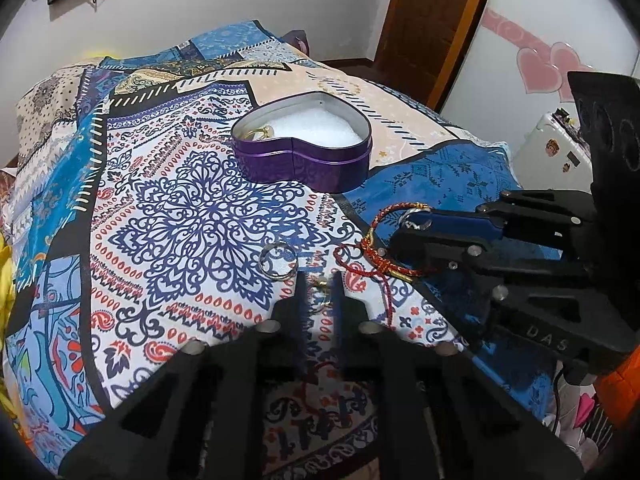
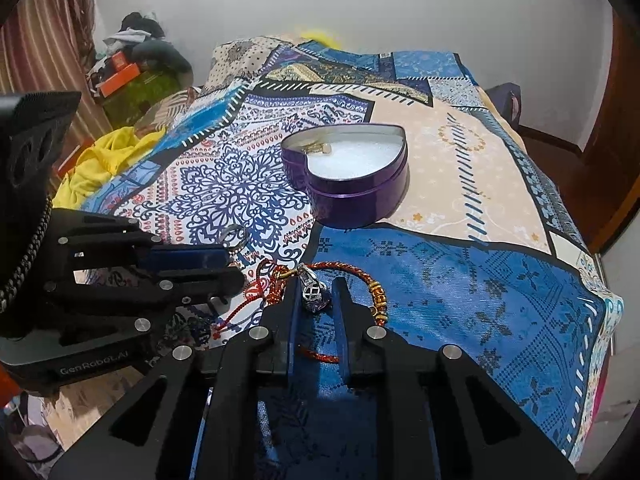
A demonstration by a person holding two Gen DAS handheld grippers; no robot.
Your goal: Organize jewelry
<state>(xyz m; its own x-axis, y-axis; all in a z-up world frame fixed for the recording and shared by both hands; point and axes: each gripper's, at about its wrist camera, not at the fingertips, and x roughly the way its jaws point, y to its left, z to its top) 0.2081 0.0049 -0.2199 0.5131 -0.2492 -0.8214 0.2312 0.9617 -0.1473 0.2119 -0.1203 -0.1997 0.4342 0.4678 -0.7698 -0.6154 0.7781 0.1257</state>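
A purple heart-shaped tin (image 1: 308,160) with white foam lining stands open on the patterned bedspread; a gold piece (image 1: 262,131) lies inside its left lobe. The tin also shows in the right wrist view (image 2: 352,196). My left gripper (image 1: 319,292) has its jaws narrowly apart around a small gold ring (image 1: 320,289) on the cloth. A silver ring (image 1: 277,260) lies just left of it. My right gripper (image 2: 316,296) closes around a silver charm with a purple stone (image 2: 313,294), on top of a red braided cord bracelet (image 2: 360,276).
The bedspread (image 1: 200,208) covers a bed. Yellow cloth (image 2: 100,156) and clutter lie at the bed's far left side. A brown door (image 1: 432,20) and a wall with pink hearts (image 1: 544,68) stand beyond the bed.
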